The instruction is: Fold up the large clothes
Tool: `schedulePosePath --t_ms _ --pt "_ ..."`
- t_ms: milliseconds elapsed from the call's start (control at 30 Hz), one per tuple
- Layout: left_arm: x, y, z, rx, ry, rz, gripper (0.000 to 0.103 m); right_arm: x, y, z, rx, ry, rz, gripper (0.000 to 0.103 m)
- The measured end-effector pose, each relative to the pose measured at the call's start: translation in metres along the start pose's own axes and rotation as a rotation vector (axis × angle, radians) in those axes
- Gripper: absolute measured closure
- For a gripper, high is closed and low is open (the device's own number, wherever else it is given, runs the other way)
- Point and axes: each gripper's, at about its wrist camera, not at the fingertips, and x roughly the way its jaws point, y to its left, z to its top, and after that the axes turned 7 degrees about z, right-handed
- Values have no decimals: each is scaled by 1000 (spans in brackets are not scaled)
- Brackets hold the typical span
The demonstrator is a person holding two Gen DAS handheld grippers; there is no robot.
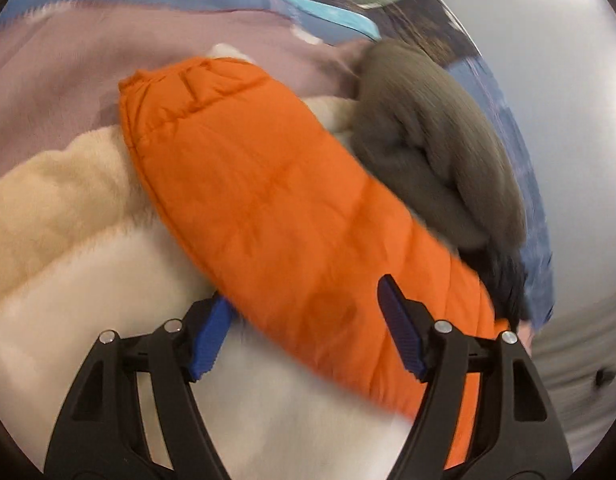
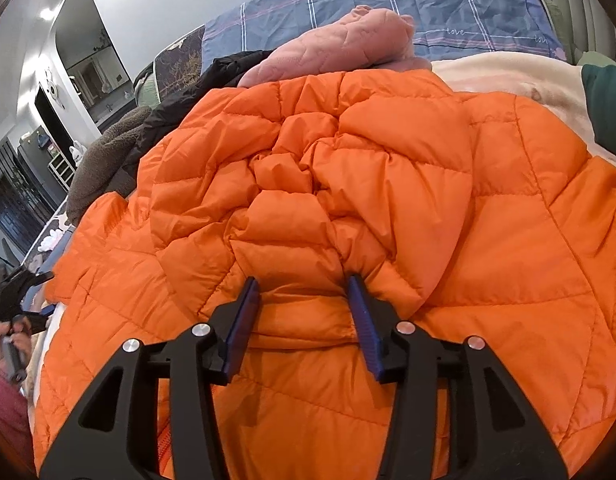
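Observation:
An orange quilted puffer jacket lies spread on the bed, its hood bunched in the middle. My right gripper has its jaws pressed into a fold of the jacket near the hood, with a wide gap between the blue pads. In the left wrist view the jacket's orange sleeve runs diagonally over cream fleece. My left gripper is open around the sleeve, one blue pad on top and the other partly hidden beside it. The left gripper also shows at the far left of the right wrist view.
A cream fleece blanket lies under the sleeve. An olive-brown knit garment, a black garment and a pink quilted garment sit beyond the jacket. A blue plaid sheet covers the bed's far side.

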Motion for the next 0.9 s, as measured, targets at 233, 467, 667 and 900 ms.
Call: schedulePosePath --t_ms 233,467,667,900 --pt "-21 -13 18 -53 -115 -112 97 0 3 0 -10 2 1 50" --pt "-102 -205 -55 479 -272 -362 97 2 6 1 -18 3 6 46" --pt "-94 -354 -197 933 -163 -533 91 -1 4 0 -4 -5 25 46" --pt "-1 -385 -326 1256 61 -379 53 -7 -4 -1 25 -16 60 46"
